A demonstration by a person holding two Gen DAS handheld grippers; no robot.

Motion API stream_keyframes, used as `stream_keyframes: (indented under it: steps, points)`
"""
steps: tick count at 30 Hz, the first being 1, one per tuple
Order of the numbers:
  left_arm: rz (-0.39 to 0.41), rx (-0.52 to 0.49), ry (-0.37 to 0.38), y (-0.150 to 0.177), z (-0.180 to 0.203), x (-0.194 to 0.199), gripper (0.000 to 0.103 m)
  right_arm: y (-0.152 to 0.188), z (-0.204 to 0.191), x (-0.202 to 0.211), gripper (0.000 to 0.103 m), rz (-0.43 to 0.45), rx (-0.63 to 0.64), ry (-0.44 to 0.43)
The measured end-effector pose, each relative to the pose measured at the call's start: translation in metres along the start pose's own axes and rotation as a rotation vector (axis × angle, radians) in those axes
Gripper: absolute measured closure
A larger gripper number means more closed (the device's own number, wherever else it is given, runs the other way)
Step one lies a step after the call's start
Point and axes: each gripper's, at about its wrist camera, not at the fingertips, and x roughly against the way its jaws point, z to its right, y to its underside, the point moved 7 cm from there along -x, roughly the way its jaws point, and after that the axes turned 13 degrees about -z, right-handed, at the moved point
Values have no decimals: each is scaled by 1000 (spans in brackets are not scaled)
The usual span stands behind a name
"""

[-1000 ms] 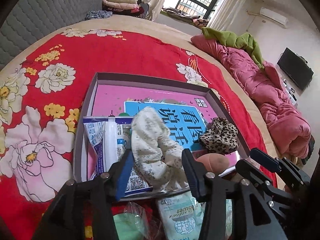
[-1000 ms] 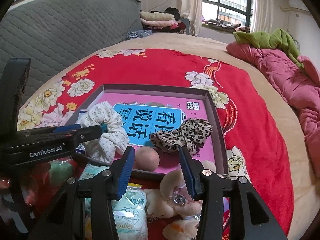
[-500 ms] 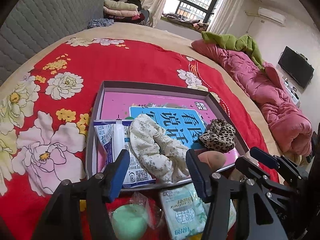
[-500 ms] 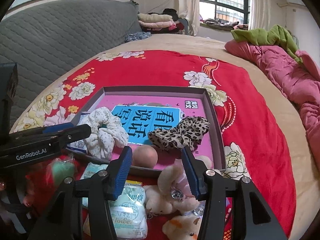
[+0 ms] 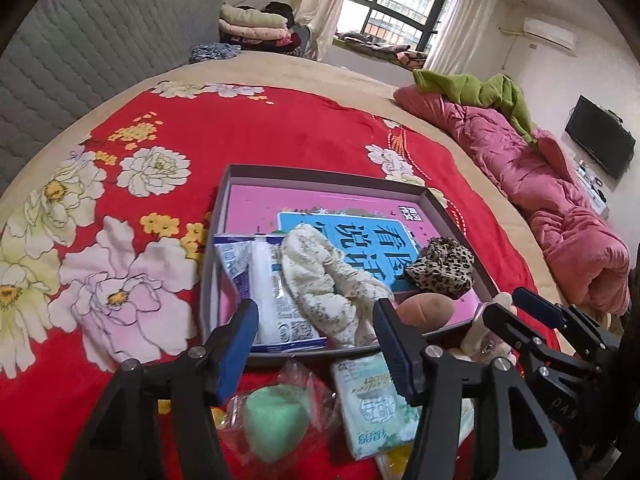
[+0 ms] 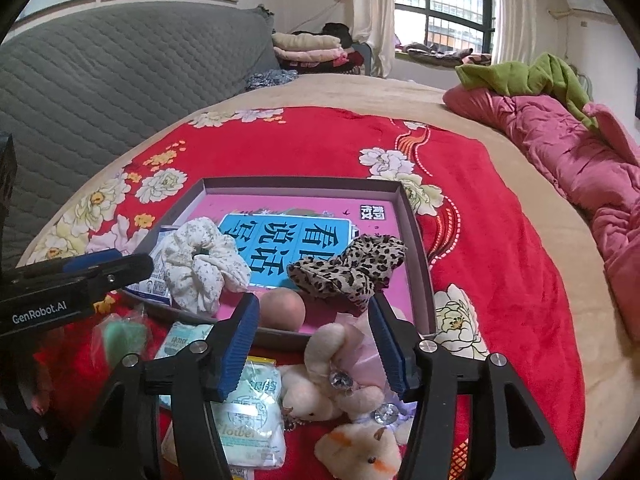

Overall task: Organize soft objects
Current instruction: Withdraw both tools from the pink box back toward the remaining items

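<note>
Left gripper (image 5: 316, 344) jaws apart, nothing between pads, hovering over near edge of shallow box (image 5: 320, 174) on red floral bedspread (image 5: 240, 128). Right gripper (image 6: 312, 344) jaws opening, empty, above plush toys (image 6: 332, 376) outside box near edge. Inside box near edge: white floral scrunchie (image 5: 324, 280), leopard scrunchie (image 6: 352, 264), peach sponge (image 6: 282, 310). Green sponge (image 5: 276, 420) and tissue pack (image 5: 372, 404) lie on bedspread before box.

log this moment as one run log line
left gripper: open, empty | right gripper: opening, empty | white scrunchie, leopard scrunchie: in box | plush toys: outside
</note>
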Motion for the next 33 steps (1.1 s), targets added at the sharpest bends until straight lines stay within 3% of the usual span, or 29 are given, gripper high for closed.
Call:
stream_keyframes:
  steps: [18, 33]
  points:
    - [12, 41, -37, 12, -10, 23, 44, -1, 17, 22, 32, 53, -35, 2]
    - [41, 58, -54, 14, -12, 47, 43, -3, 37, 52, 30, 118, -76, -1]
